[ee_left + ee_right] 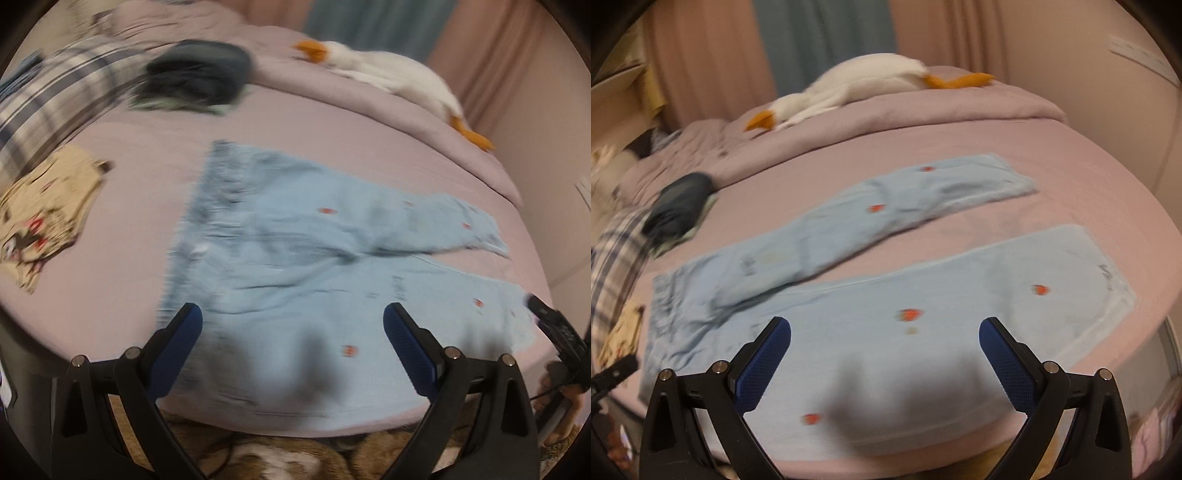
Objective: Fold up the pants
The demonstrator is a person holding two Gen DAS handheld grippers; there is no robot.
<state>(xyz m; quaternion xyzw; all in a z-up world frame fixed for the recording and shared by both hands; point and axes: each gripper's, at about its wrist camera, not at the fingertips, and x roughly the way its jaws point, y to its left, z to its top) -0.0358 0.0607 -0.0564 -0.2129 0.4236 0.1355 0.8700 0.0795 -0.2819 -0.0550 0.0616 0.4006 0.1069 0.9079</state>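
The pants (pixel 871 295) lay flat and unfolded on the bed (pixel 1071 192), legs splayed toward 1 o'clock, with the left claw (pixel 291 317) and right claw (pixel 884 332) both released above them, so the next move likely called for gripping one leg.

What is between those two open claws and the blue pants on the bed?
Nothing visible. The left gripper and right gripper are both open above the pants, which lie spread flat on the bed; other clothes sit off aside.

a home bedroom: pink-sheeted bed (pixel 1071 177), curtains (pixel 827 48), plush goose (pixel 864 81), scattered clothes (pixel 199 74).
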